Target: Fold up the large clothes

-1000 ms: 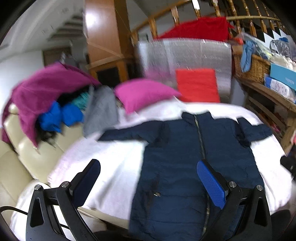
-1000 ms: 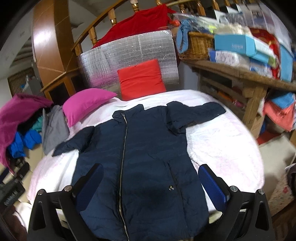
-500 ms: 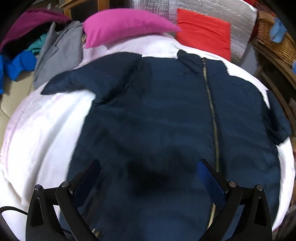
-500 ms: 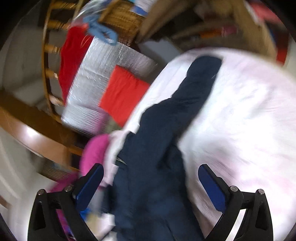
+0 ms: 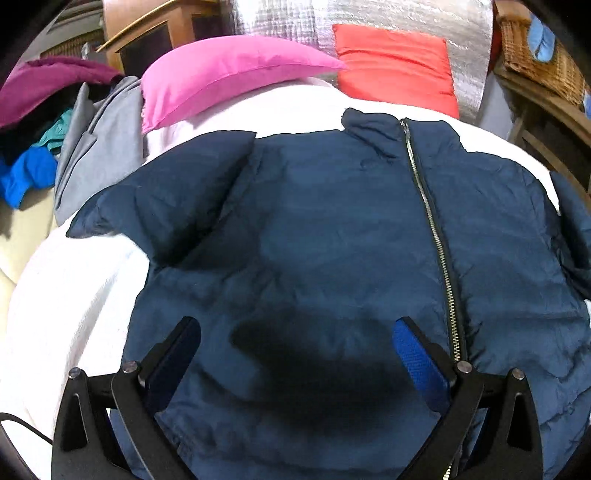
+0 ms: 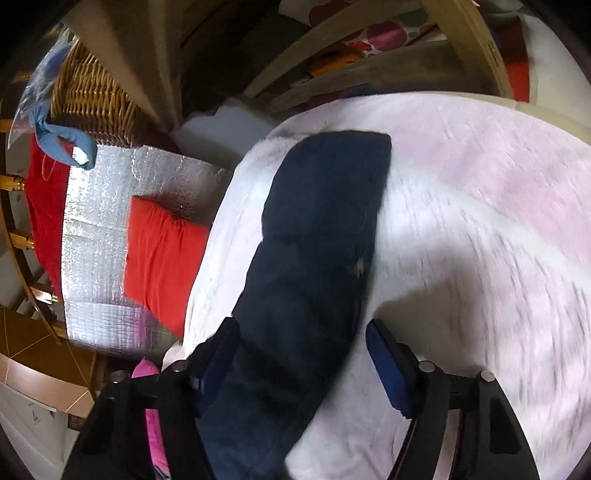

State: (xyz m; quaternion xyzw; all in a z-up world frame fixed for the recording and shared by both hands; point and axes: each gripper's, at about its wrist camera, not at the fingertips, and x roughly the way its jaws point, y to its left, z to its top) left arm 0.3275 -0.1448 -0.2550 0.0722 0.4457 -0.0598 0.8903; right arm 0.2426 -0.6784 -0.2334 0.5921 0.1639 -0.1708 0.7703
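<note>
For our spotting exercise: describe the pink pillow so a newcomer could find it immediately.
Start at the white fleecy blanket where the navy padded jacket lies spread out. Look beyond the jacket's collar to the far edge, in front of the silver quilted foil panel. The plump pink pillow lies left of the flat red cushion; its colour sets it apart.

Jacket hem (image 5: 332, 458) cut off below; motion-blurred white blanket (image 6: 498, 258) in right view.
</note>
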